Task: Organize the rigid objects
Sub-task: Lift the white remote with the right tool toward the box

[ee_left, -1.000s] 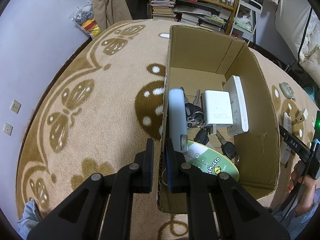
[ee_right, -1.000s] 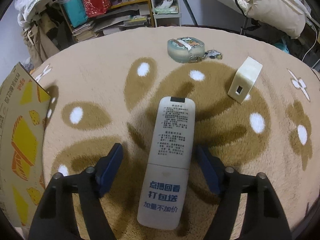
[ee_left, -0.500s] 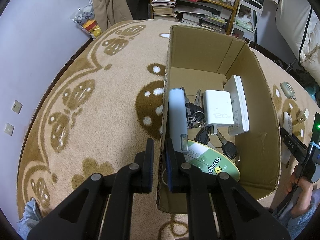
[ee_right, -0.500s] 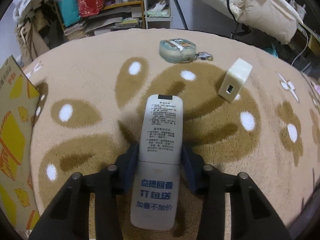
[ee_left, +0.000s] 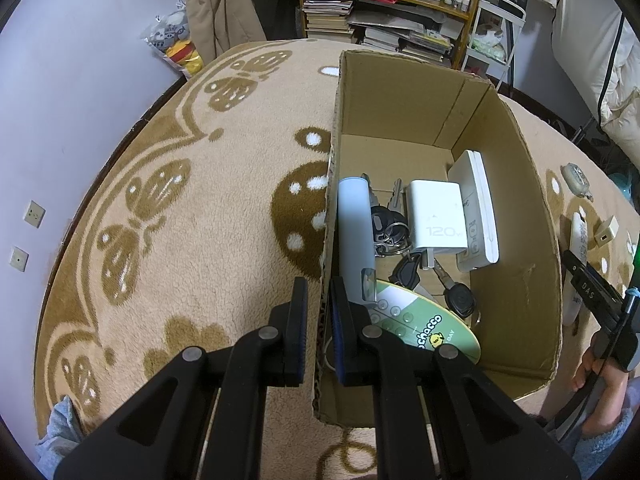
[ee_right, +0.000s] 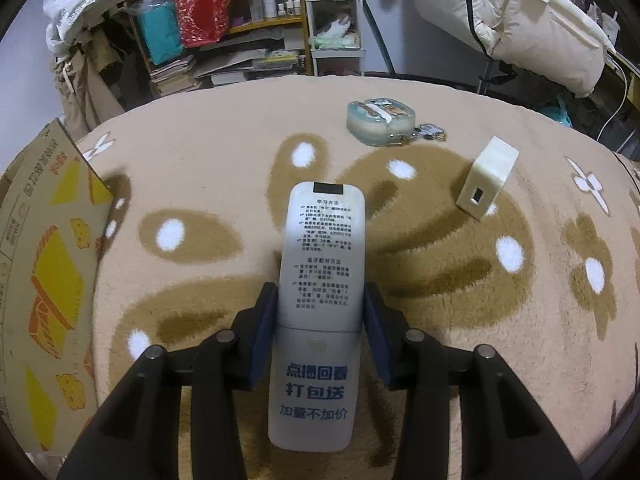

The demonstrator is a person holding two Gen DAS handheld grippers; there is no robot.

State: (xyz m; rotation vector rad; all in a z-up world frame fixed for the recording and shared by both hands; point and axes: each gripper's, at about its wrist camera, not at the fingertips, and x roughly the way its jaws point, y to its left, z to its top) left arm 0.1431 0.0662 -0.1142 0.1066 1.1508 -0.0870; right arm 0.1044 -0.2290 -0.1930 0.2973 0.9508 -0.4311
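Remote: a long white plastic remote control (ee_right: 320,280), back side up with black and blue printed text, is seen lying lengthwise on the beige carpet with brown patterns (ee_right: 224,152), just right of the box.
Right gripper (ee_right: 320,312): its blue-padded fingers (ee_right: 264,332) have just been closing and are pressed against both long sides of the remote, near its middle.
Left gripper (ee_left: 319,312): the fingers are nearly together, clamped on the near left wall of the open brown cardboard box (ee_left: 516,208), one finger inside and one outside.
Box contents: a pale grey cylinder (ee_left: 354,236) is laid along the left wall; a white square charger marked 120W (ee_left: 436,216) and a white flat device (ee_left: 478,208) lie toward the far right; black car keys on rings (ee_left: 390,232) sit between them; a green oval card with a cartoon print (ee_left: 420,332) lies at the near end.
Carpet, far side: a round clear case with a keychain (ee_right: 380,120) and a cream rectangular block (ee_right: 486,180) are seen well apart from the remote.
Person: a hand (ee_left: 600,372) is visible at the right edge, holding the right gripper's handle.
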